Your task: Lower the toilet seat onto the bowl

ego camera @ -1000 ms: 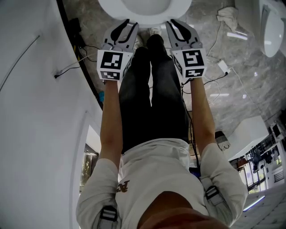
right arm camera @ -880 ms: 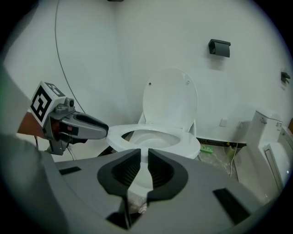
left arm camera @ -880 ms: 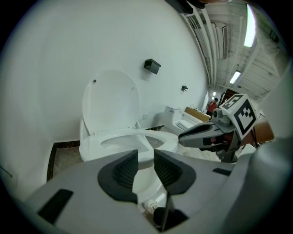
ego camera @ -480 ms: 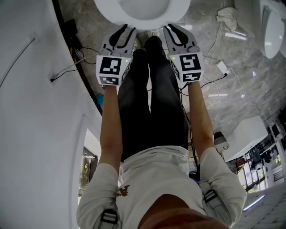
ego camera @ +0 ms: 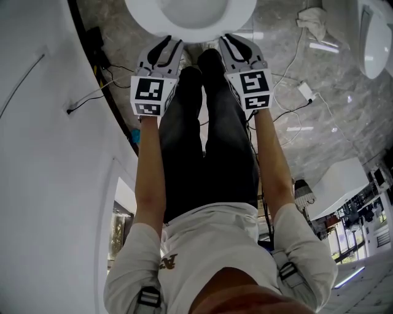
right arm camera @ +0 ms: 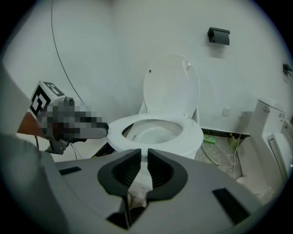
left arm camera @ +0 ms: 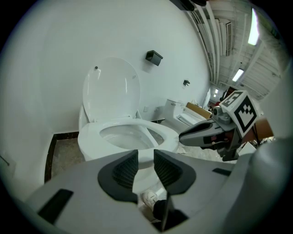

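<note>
A white toilet (ego camera: pixel 190 15) stands right in front of me. Its seat ring (left arm camera: pixel 161 133) (right arm camera: pixel 185 133) lies flat on the bowl, and the lid (left arm camera: pixel 112 89) (right arm camera: pixel 171 87) stands upright against the wall. My left gripper (ego camera: pixel 164 44) (left arm camera: pixel 145 157) hovers at the bowl's front left edge, with a clear gap between its jaws and nothing in it. At the front right edge hangs my right gripper (ego camera: pixel 232 42) (right arm camera: pixel 144 157), jaws only a slit apart and empty. Neither gripper touches the toilet.
The white wall runs along the left. Cables (ego camera: pixel 295 80) and a white cloth (ego camera: pixel 313 21) lie on the grey stone floor to the right. A second toilet (ego camera: pixel 374 37) (right arm camera: pixel 274 137) stands further right. A black box (left arm camera: pixel 154 57) is fixed to the wall.
Both grippers have edged forward toward the toilet's front rim. Their jaws look the same as before.
</note>
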